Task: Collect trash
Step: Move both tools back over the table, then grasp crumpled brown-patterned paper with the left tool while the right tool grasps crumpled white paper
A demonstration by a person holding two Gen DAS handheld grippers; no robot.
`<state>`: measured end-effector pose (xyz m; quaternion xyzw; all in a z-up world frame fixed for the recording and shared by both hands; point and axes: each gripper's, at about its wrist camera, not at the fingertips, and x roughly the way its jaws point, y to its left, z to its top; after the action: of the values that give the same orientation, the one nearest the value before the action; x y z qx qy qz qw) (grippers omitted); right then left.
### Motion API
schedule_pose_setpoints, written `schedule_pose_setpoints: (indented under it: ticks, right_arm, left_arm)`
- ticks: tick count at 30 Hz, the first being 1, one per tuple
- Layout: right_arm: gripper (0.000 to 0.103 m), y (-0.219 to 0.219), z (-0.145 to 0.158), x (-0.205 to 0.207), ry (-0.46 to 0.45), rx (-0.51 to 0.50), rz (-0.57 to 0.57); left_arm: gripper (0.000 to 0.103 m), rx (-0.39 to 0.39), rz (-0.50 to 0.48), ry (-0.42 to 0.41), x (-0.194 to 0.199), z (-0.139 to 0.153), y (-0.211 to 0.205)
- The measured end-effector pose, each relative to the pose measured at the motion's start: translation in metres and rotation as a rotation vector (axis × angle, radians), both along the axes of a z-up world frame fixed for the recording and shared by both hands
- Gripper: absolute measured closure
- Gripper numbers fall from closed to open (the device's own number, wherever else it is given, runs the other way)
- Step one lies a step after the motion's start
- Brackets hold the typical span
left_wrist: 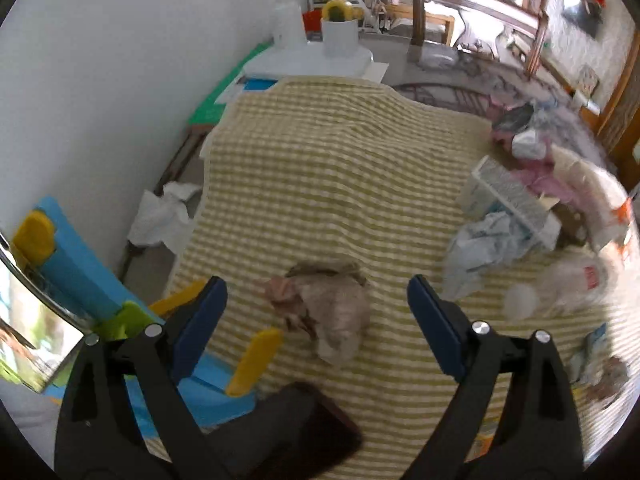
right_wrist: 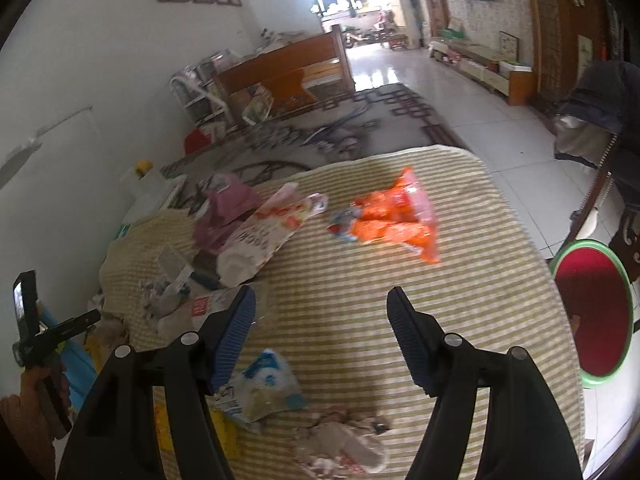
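Two grippers hang with jaws apart and empty over the striped-cloth desk (left_wrist: 340,168): the left gripper (left_wrist: 316,312) frames a crumpled brown paper wad (left_wrist: 328,312), the right gripper (right_wrist: 320,328) sits near a blue-white wrapper (right_wrist: 264,388), beyond it an orange bag (right_wrist: 392,220).

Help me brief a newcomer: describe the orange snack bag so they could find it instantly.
Start at the yellow-and-white striped cloth covering the table. Near its far edge, apart from the heap of pink and white wrappers at left, lies the crinkled orange plastic snack bag. It is the only bright orange item there.
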<state>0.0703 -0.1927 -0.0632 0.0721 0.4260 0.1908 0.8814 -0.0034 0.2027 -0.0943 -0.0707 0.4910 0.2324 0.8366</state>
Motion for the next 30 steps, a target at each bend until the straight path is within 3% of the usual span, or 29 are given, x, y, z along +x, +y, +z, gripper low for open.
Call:
schedule_pose_setpoints:
  ticks: [3, 5, 9, 16, 18, 20, 22, 26, 30]
  right_arm:
    - [0.037, 0.008, 0.000, 0.001, 0.001, -0.003, 0.014]
    - [0.037, 0.012, 0.001, 0.000, -0.002, -0.006, 0.024]
    - [0.037, 0.015, 0.001, -0.001, -0.008, -0.017, 0.037]
    - [0.037, 0.024, -0.003, 0.006, 0.008, -0.021, 0.060]
    - [0.037, 0.029, -0.005, 0.008, 0.014, -0.024, 0.075]
    - [0.037, 0.035, -0.005, 0.009, 0.016, -0.024, 0.095]
    - [0.037, 0.045, -0.003, 0.011, 0.012, -0.025, 0.125]
    - [0.037, 0.078, 0.004, 0.013, -0.010, -0.027, 0.230]
    - [0.037, 0.120, 0.006, 0.020, -0.009, -0.021, 0.349]
  left_arm:
    - [0.013, 0.053, -0.039, 0.031, 0.007, -0.008, -0.005]
    - [0.014, 0.024, -0.060, 0.045, 0.008, -0.013, -0.006]
    - [0.014, 0.052, -0.078, 0.068, 0.011, -0.019, -0.007]
    - [0.015, -0.106, -0.012, 0.092, 0.014, -0.043, 0.015]
    - [0.021, -0.132, 0.010, 0.096, 0.014, -0.048, 0.018]
    - [0.042, -0.099, 0.021, 0.093, 0.015, -0.048, 0.019]
    - [0.053, -0.082, 0.024, 0.081, 0.016, -0.045, 0.021]
    - [0.063, -0.096, 0.032, 0.050, 0.016, -0.039, 0.025]
    - [0.064, -0.107, 0.021, -0.031, 0.008, -0.019, 0.017]
